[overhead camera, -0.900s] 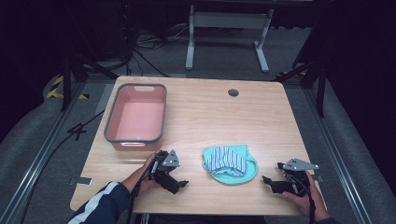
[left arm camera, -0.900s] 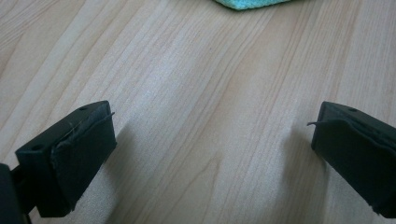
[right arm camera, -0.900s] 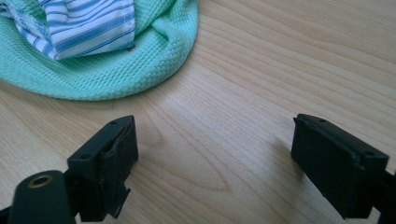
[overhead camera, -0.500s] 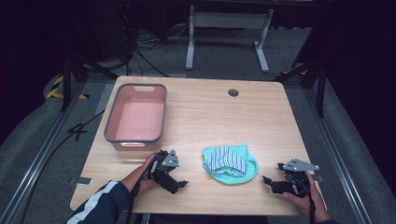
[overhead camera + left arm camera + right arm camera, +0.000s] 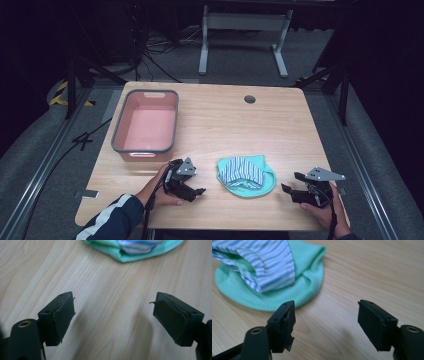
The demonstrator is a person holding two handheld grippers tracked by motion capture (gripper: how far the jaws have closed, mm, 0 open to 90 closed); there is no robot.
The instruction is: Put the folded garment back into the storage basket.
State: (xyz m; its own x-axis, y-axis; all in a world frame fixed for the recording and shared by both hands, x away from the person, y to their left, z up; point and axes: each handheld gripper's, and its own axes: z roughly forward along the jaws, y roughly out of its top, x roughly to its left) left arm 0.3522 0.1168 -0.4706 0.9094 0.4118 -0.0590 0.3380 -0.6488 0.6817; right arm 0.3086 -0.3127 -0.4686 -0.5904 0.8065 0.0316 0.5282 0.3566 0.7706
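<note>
A pink plastic bin with grey rim sits well apart on the wooden desk; the bunched mint-green and blue-striped cloth lies unobstructed between the left gripper and right gripper; both jaws apart, empty.

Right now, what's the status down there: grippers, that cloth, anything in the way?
Left gripper open, empty. Right gripper open, empty. Green-and-striped cloth bundle lies between them, untouched. Pink bin off to the side; path clear.

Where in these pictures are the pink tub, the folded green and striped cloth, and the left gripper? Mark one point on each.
pink tub (image 5: 119, 131): high view, on its grey left rim.
folded green and striped cloth (image 5: 243, 171): high view, on the striped top layer.
left gripper (image 5: 200, 191): high view, between the tips of its open fingers.
</note>
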